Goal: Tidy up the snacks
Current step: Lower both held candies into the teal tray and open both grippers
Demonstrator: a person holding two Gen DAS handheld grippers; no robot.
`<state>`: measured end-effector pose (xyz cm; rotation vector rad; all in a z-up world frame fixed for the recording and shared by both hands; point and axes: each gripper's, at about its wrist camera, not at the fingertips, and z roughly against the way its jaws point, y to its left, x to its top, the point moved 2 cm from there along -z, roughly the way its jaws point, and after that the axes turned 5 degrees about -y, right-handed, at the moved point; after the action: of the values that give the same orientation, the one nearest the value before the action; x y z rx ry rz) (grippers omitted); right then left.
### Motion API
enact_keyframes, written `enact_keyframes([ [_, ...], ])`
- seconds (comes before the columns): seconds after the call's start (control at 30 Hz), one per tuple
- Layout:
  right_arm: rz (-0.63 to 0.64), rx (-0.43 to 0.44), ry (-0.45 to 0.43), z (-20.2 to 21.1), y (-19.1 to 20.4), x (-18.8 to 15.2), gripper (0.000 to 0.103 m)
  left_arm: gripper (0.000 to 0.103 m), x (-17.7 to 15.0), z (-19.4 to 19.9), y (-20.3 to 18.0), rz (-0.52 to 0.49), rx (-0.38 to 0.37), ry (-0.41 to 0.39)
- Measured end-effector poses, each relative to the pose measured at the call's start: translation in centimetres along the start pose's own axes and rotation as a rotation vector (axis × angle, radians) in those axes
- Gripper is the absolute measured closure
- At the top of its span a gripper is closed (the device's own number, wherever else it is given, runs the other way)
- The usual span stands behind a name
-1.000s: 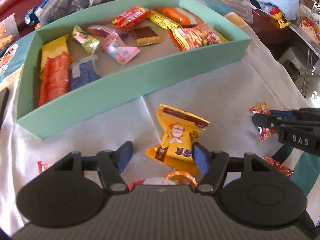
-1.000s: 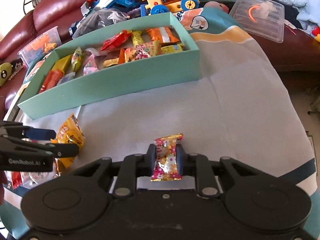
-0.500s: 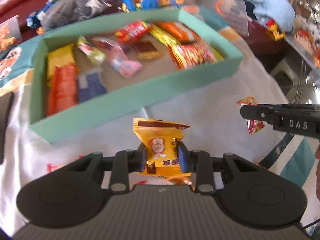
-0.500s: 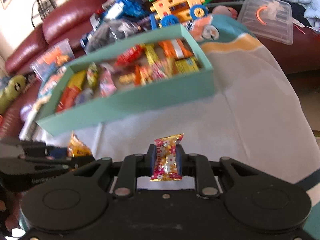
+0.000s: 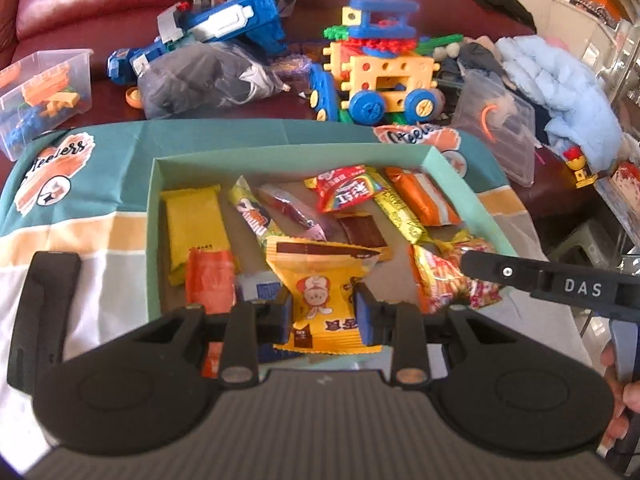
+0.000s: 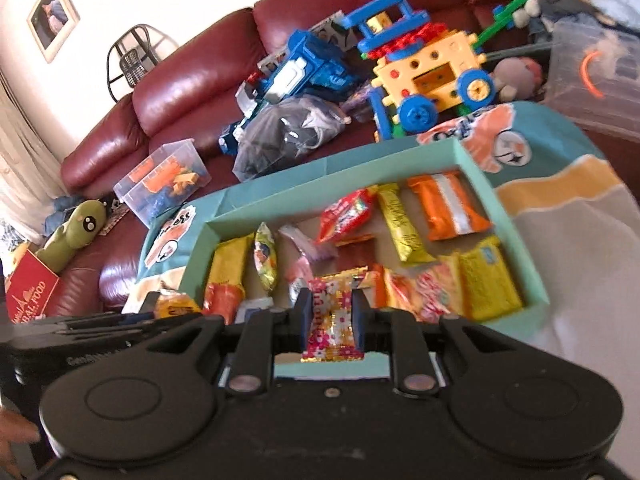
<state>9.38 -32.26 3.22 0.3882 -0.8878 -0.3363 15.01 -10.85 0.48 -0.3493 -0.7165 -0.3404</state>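
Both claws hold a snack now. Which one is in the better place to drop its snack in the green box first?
Probably the left claw. Its yellow packet appears already over the green box. The right claw holds its pink candy over the box's near wall.

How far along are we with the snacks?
Most are done: about a dozen packets lie in the teal box. In hand: the left gripper holds a yellow packet, the right gripper a pink-gold candy, both over the box. Left: drop both; any strays aren't visible.
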Motion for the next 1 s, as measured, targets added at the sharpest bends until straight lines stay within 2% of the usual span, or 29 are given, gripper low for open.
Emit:
enact_keyframes([
  [0.17,0.002,-0.002,0.052,-3.4,0.6,0.1,0.083,0.073,-0.4,-2.8,0.5,0.004,0.009,0.045],
  [0.53,-0.003,-0.006,0.087,-5.5,-0.3,-0.7,0.083,0.07,-0.7,-5.5,0.6,-0.015,0.019,0.081],
  [0.57,-0.001,-0.005,0.088,-5.6,-0.3,-0.7,0.08,0.068,-0.7,-5.6,0.4,-0.02,0.027,0.081],
  [0.6,0.001,-0.006,0.089,-5.6,-0.3,-0.7,0.073,0.05,-0.8,-5.7,0.3,-0.026,0.036,0.077],
  [0.63,0.0,-0.005,0.085,-5.5,-0.2,-0.7,0.066,0.026,-0.9,-5.6,0.3,-0.028,0.049,0.069],
  [0.67,-0.004,-0.002,0.08,-5.4,-0.2,-0.6,0.045,0.017,-0.9,-5.5,0.3,-0.029,0.061,0.056],
  [0.7,-0.007,0.001,0.073,-5.2,-0.2,-0.5,0.031,0.009,-0.9,-5.2,0.3,-0.029,0.075,0.039],
  [0.83,0.021,0.007,0.037,-4.1,0.5,-0.2,0.017,0.001,-1.0,-4.2,0.5,-0.019,0.089,0.023],
  [1.0,0.024,0.004,0.024,-2.6,0.6,-0.4,0.005,0.0,-1.8,-2.2,0.3,-0.011,0.08,0.015],
])
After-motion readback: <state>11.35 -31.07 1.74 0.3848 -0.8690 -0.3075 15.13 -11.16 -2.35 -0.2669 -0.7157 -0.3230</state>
